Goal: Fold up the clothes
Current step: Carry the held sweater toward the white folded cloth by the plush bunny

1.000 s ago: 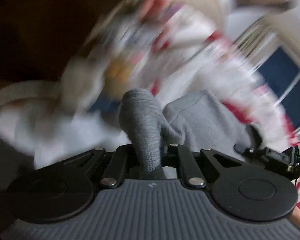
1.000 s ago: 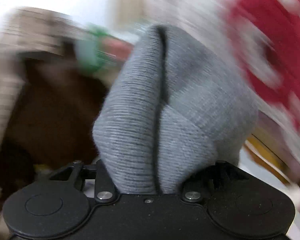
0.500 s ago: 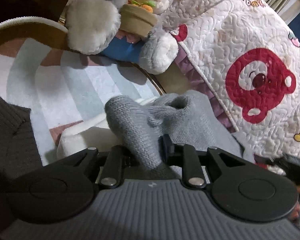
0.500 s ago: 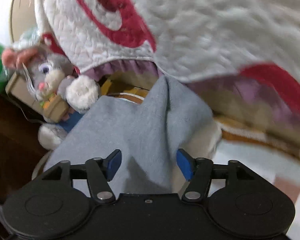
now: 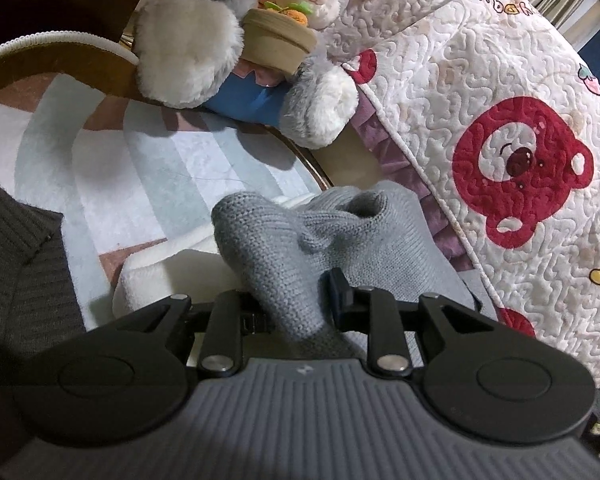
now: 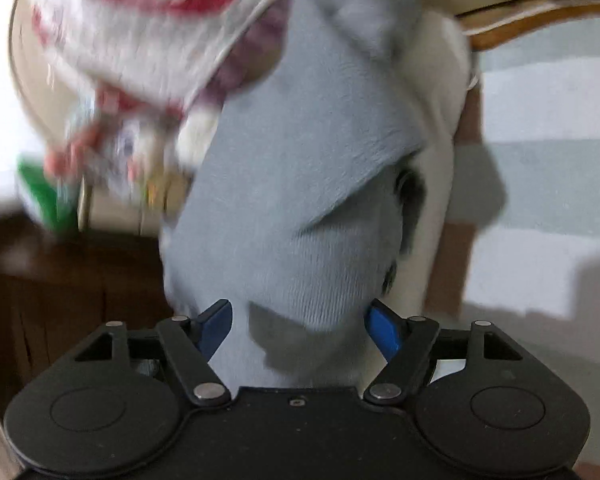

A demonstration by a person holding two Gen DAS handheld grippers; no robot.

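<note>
While the quilt (image 5: 480, 128) with its red bear fills the left wrist view from twelve to four o'clock, the grey sweater (image 5: 340, 248) lies bunched at the centre, draped over a white cushion (image 5: 168, 276) on the striped rug (image 5: 100, 168). It looks only part-folded: one thick roll of knit runs back toward six o'clock, and a cuff or neck opening gapes near one o'clock of the heap. Flattening and the final fold seem left to do.

The left gripper (image 5: 296, 304) has its jaws set narrowly about that roll and has just been easing apart; the knit sits between them, and the pads appear to press it lightly. The right gripper (image 6: 300, 328) has just been spreading to wide-open jaws, with the sweater (image 6: 300, 180) lying loose between the blue pads (image 6: 384, 328), touching neither firmly, so it has let go.

A dark ribbed garment (image 5: 16, 264) is cut off at nine o'clock. The plush rabbit (image 5: 236, 36) at eleven is half out of frame. The right wrist view is smeared, so the sweater's far edge is hard to make out.
</note>
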